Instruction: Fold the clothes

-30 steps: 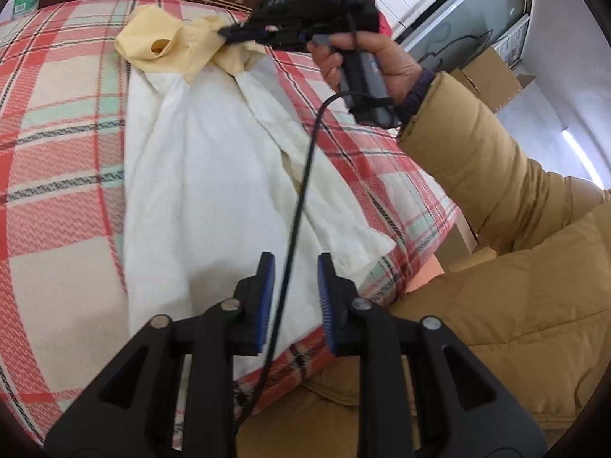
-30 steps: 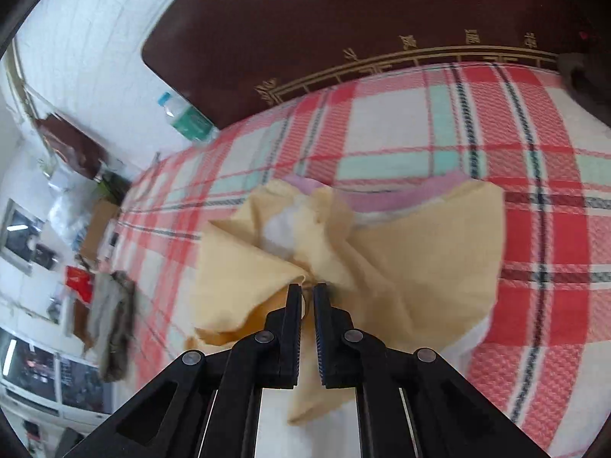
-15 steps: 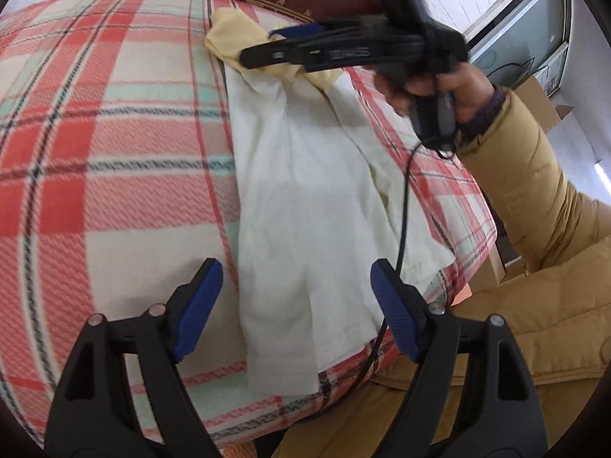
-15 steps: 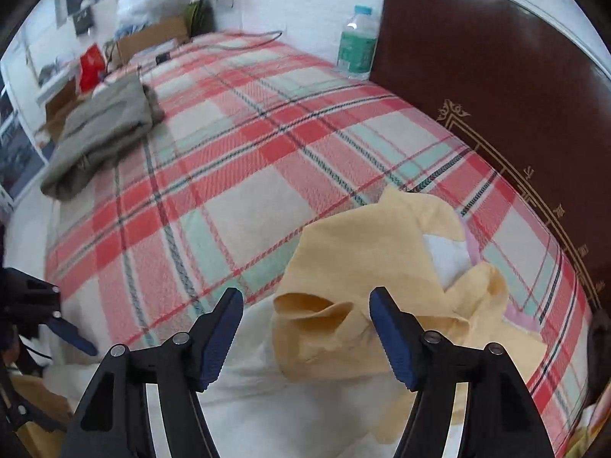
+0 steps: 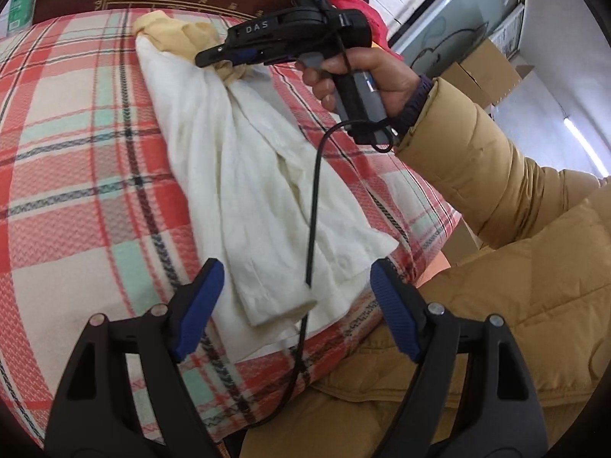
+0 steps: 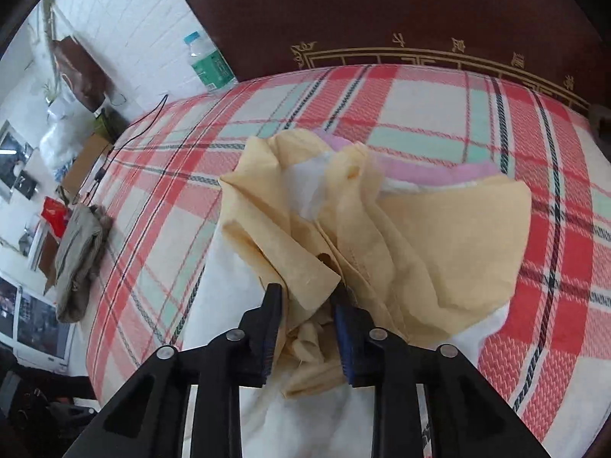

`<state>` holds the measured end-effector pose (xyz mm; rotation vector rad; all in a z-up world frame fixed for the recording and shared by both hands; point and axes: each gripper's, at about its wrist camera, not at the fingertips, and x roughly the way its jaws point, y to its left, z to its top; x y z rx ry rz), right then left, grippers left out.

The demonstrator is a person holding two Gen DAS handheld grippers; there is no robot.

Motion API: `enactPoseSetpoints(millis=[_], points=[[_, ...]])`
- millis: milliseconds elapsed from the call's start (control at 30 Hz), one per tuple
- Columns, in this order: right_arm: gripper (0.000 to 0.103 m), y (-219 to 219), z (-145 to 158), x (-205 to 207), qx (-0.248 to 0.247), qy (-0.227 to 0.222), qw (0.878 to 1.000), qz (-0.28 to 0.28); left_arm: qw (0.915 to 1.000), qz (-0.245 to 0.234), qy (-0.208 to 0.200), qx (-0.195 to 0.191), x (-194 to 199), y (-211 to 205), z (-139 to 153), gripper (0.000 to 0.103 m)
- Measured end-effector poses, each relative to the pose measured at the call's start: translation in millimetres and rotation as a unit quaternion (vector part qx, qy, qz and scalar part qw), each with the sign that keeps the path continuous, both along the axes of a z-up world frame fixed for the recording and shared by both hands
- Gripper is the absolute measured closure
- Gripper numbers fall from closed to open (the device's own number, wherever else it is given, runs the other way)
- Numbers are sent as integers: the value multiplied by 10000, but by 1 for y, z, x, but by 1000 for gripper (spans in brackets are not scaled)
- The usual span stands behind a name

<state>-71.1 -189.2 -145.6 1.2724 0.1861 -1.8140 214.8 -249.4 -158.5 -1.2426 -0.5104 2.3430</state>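
A white garment [image 5: 244, 175] with a yellow collar [image 5: 179, 34] lies along the plaid bed cover [image 5: 76, 160]. My left gripper [image 5: 294, 305] is open and empty, its blue pads either side of the garment's near hem. My right gripper [image 5: 214, 59] is at the far end, by the collar. In the right wrist view the yellow collar [image 6: 420, 236] is bunched between the half-closed fingers of my right gripper [image 6: 305, 332]. A pink layer [image 6: 439, 173] shows under the yellow cloth.
A dark brown headboard [image 6: 382, 19] stands behind the bed. A water bottle [image 6: 208, 65] is at its left. A folded grey-brown garment [image 6: 78, 252] lies at the bed's left edge. Cardboard boxes [image 5: 477, 72] stand to the right. My yellow jacket sleeve [image 5: 496, 191] crosses the bed's right side.
My left gripper opened and drew back to the hem. My right gripper let go of the collar, swung away open, then came back and is closing around the bunched collar.
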Motion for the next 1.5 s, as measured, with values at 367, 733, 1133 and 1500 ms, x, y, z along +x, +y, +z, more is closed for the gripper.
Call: enactPoseSetpoints(millis=[367, 733, 1133, 1500], points=[[54, 29, 30, 124, -239, 550, 9834, 1711, 9964, -383, -79, 747, -7, 11, -11, 23], [58, 6, -2, 204, 119, 738, 9489, 3067, 9955, -503, 320, 738, 24, 3, 13, 23], [66, 70, 13, 199, 570, 1198, 9560, 2617, 9975, 530, 148, 454, 28, -51, 2, 22], [53, 158, 7, 165, -293, 119, 9977, 602, 9961, 259, -341, 773, 10, -34, -19, 22]])
